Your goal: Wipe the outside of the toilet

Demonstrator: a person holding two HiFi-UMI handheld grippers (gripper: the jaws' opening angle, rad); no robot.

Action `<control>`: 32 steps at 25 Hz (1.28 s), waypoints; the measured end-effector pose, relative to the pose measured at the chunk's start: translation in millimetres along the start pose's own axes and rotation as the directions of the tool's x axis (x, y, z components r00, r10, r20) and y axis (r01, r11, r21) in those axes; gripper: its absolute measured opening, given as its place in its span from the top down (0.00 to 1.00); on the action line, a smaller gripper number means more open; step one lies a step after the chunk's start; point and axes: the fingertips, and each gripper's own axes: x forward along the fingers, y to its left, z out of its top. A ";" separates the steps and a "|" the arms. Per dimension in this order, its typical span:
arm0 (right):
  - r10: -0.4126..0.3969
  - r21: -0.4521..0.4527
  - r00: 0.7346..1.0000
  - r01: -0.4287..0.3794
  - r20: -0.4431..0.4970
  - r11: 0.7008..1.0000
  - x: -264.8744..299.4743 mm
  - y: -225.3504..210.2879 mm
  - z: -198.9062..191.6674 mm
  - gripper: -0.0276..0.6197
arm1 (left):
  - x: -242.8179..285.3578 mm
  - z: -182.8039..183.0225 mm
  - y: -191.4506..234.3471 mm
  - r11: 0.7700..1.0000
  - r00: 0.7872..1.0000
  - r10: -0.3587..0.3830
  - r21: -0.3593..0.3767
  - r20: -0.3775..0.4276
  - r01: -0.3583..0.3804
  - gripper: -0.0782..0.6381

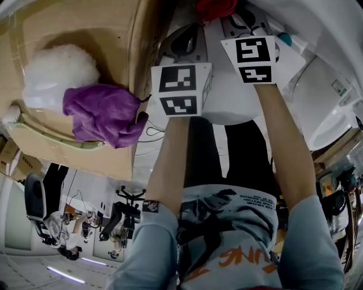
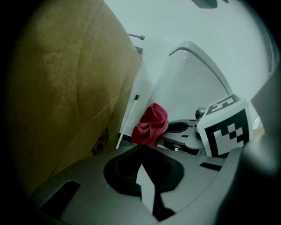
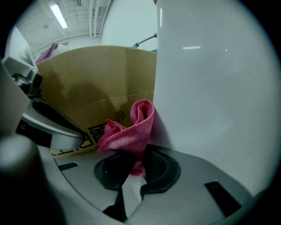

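Note:
My right gripper is shut on a pink-red cloth, which bunches up against the white toilet wall. In the left gripper view the same cloth shows ahead, with the right gripper's marker cube beside it and the toilet behind. My left gripper is shut with nothing between its pads, just short of the cloth. From the head view both marker cubes sit side by side, the cloth at the top edge.
A tall cardboard box stands close on the left of the toilet. A purple cloth and a white fluffy object lie on the box. The gap between box and toilet is narrow.

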 end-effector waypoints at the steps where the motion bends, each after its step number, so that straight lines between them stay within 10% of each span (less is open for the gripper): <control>1: -0.002 0.006 1.000 0.002 -0.004 1.000 1.8 -1.5 -1.6 0.86 | 0.8 -1.0 0.4 1.000 1.000 0.000 -0.001 -0.004 0.000 0.86; 32: -0.091 0.036 0.994 0.094 -0.066 0.995 -31.3 -48.3 -57.8 0.86 | 19.1 -14.5 -64.9 0.994 0.996 -0.053 0.092 -0.068 0.059 0.86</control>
